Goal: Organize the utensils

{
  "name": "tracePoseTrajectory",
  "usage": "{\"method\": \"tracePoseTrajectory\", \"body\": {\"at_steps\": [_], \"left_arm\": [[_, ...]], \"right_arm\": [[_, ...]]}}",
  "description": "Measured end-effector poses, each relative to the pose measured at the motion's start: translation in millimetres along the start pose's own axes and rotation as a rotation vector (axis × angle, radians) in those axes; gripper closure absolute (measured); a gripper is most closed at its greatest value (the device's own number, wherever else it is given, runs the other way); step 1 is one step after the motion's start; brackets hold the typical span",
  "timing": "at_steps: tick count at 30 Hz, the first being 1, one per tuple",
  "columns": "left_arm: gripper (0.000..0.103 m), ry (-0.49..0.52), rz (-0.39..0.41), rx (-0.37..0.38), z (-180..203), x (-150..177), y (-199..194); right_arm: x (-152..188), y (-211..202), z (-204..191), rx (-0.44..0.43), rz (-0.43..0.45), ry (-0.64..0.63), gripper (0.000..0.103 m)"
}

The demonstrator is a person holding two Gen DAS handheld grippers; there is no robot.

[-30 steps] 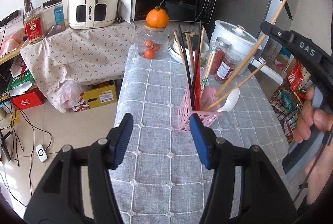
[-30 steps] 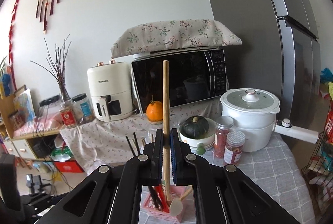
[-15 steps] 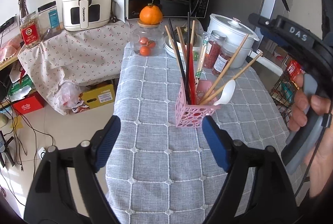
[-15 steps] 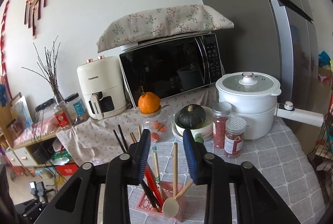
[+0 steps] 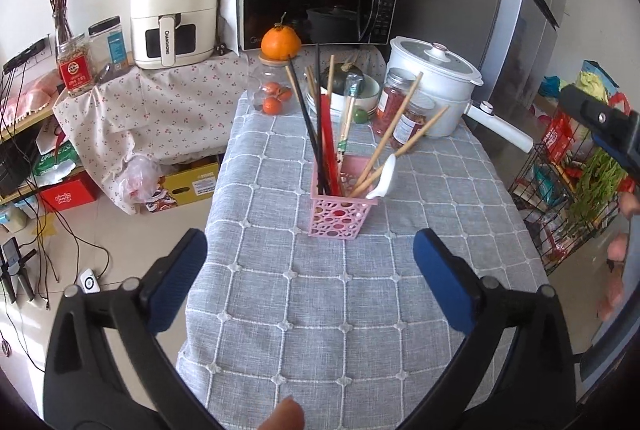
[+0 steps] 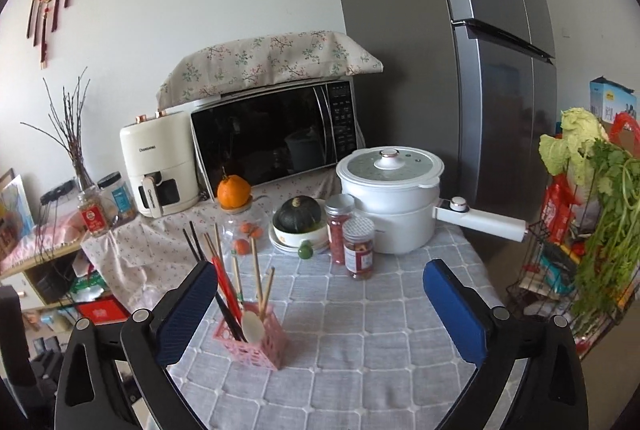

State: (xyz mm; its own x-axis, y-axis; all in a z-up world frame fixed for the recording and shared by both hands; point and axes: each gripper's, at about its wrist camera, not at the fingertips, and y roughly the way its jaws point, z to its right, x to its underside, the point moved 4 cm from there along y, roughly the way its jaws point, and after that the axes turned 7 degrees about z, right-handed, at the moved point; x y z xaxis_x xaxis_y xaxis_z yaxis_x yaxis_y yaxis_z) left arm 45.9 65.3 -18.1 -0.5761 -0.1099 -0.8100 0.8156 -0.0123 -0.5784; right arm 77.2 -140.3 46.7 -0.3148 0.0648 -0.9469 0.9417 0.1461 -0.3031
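Left wrist view. The pink perforated utensil basket (image 5: 343, 208) is seen ahead of the left gripper (image 5: 310, 278), beyond the fingertips and roughly on the centre line, on the grey checked tablecloth (image 5: 320, 310). The basket is well apart from both blue pads (image 5: 176, 282). Inside it, black chopsticks (image 5: 306, 118), red chopsticks (image 5: 329, 146), wooden chopsticks (image 5: 394, 134) and a white spoon (image 5: 382, 180) are stood on end, long axes near upright; the wooden pair and the spoon are leaned toward the right of the frame. The jaws are spread wide and opening; nothing is between them but bare cloth. Nothing is held or touched. A fingertip is glimpsed at the bottom edge. No loose utensil is seen on the cloth, so the sorting is judged all but finished.

Right wrist view. The same basket (image 6: 252, 336) is seen low and left of the right gripper (image 6: 320, 310), just beside the left pad (image 6: 188, 314), which overlaps part of the red chopsticks (image 6: 224, 286) in the frame; contact cannot be told. The spoon (image 6: 253, 326) is faced toward the camera, bowl up. The jaws are wide and opening, with only tablecloth (image 6: 360, 342) between them; nothing is gripped. The jars (image 6: 359, 248) and white electric pot (image 6: 394, 198) are stood farther back. Which gripper is nearer the basket cannot be told.
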Motion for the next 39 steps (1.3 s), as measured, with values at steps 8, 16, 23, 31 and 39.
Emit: {"method": "tracePoseTrajectory", "body": {"at_steps": [8,16,23,31,39], "left_arm": [[0.001,0.09,0.033,-0.008,28.6,9.3,-21.6],[0.001,0.108,0.031,-0.038,36.1,16.3,-18.1],[0.001,0.103,0.029,-0.037,41.8,19.1,-15.2],[0.001,0.088,0.009,-0.042,41.2,23.2,-10.7],[0.001,0.088,0.011,-0.045,41.2,23.6,-11.2]], "right_arm": [[29.6,-35.2,25.9,0.082,-0.094,-0.034,0.0],[56.3,-42.1,43.0,0.111,-0.139,-0.018,0.0],[71.5,-28.2,32.7,0.112,-0.187,-0.082,0.0],[77.5,-23.9,27.8,0.109,-0.209,-0.097,0.0],[81.2,-22.0,24.0,0.101,-0.222,-0.096,0.0]]}}
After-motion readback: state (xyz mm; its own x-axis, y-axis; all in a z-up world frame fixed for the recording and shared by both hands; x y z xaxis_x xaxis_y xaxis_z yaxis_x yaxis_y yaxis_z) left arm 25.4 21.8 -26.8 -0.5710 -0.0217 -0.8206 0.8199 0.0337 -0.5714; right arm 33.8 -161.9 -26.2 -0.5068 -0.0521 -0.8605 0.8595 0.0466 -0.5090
